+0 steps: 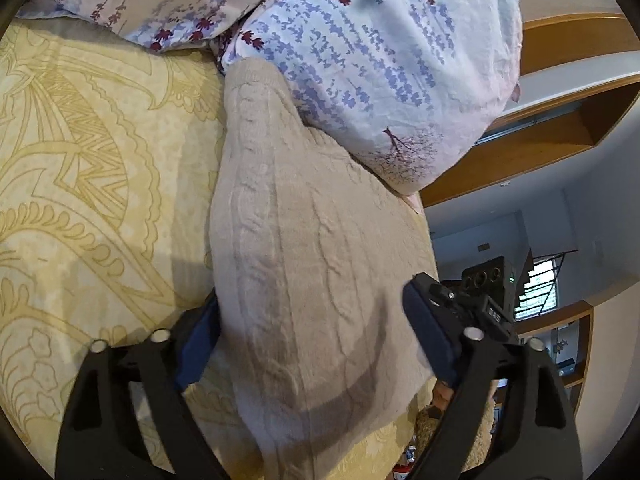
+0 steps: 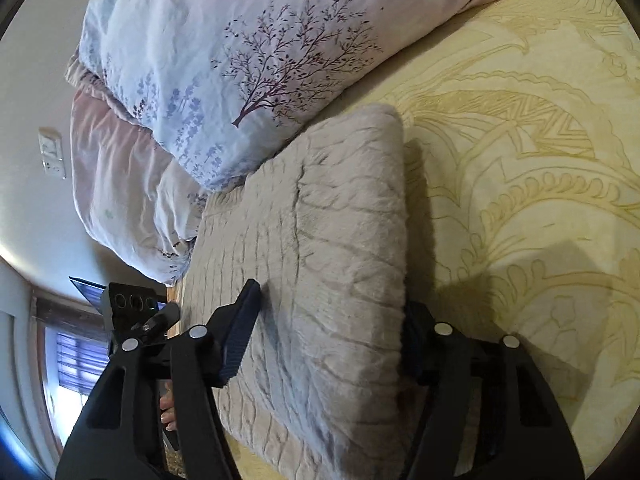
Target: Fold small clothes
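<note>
The beige knitted sweater [image 1: 312,248] lies folded on the yellow bedsheet [image 1: 92,152], touching the floral duvet [image 1: 380,52]. The left gripper [image 1: 316,336] and right gripper [image 2: 332,332] each stand open astride the sweater, pads not pressing.

**Head count on the bed: one sweater, two grippers**

One folded beige cable-knit sweater [image 1: 304,264] on show, just the one, and it turns up again in the right wrist view [image 2: 340,264]. One yellow patterned bedspread [image 1: 88,168] beneath it. Bedding next: one floral duvet [image 1: 368,60] bunched up in blue and pink; whether it is a single piece or two, I can't tell.

Grippers: two. The left gripper [image 1: 312,340] has two fingers, and so does the right gripper [image 2: 328,336].

On the wall, one switch plate [image 2: 52,152]. One window [image 2: 68,364] down low in the right view.
</note>
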### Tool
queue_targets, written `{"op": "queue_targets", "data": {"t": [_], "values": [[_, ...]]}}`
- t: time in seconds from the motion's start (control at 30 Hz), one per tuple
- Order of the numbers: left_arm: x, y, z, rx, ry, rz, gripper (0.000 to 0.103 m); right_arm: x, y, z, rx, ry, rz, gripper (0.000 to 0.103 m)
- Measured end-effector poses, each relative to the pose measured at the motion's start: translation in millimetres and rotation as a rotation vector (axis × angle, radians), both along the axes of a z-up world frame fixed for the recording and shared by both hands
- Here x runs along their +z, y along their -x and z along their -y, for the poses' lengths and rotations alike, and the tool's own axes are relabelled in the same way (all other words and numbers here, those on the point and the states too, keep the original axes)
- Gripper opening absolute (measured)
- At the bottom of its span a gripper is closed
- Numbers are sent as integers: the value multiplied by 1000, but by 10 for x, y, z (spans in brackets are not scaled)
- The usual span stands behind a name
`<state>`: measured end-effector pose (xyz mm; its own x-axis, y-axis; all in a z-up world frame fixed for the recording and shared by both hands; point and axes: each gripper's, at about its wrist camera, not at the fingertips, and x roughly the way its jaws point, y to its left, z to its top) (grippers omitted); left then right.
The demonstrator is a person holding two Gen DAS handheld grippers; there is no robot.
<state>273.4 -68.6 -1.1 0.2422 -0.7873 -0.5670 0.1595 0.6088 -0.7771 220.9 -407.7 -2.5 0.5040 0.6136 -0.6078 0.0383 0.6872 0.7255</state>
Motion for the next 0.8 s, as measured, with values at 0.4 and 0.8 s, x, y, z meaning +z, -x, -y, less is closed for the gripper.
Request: {"op": "queue_targets", "data": {"t": [0.4, 0.8], "values": [[118, 168, -110, 14, 42, 41, 42, 172, 238, -160, 27, -69, 94, 33], [456, 564, -947, 58, -30, 120, 41, 422, 315, -1193, 208, 57, 187, 31]]}}
